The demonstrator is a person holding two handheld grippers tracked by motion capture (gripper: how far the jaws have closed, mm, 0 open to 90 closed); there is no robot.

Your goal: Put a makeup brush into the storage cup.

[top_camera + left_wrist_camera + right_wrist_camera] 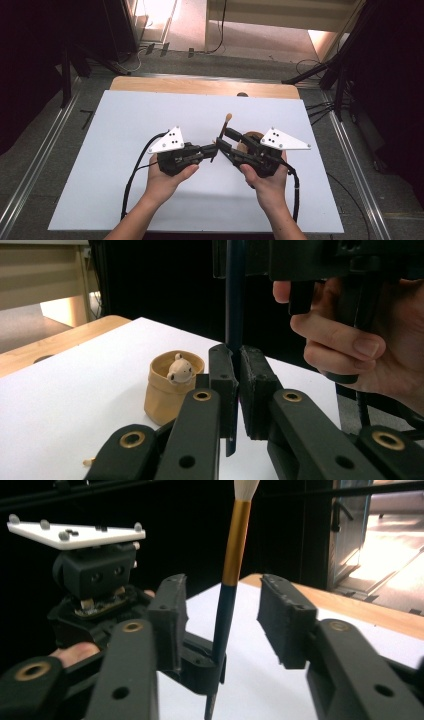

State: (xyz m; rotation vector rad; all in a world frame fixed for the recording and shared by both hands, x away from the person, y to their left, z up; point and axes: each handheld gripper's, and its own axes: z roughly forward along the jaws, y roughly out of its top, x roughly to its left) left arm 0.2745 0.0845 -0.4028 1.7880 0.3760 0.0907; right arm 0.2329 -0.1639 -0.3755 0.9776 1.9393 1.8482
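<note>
Dark blue brush (223, 615) with gold ferrule and white tip; tan cup (165, 390); black grippers; white mat (125, 130).

A slim brush (227, 600) with a dark blue handle, gold ferrule and pale bristle tip stands nearly upright near the table's middle. Just right of it sits a tan cup (172, 385), upright, holding a small bear figure (180, 369)

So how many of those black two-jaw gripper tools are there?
2: the left gripper at centre, clamping a slim dark-handled, gold-banded brush; the right gripper beside it, jaws open around that brush.
</note>
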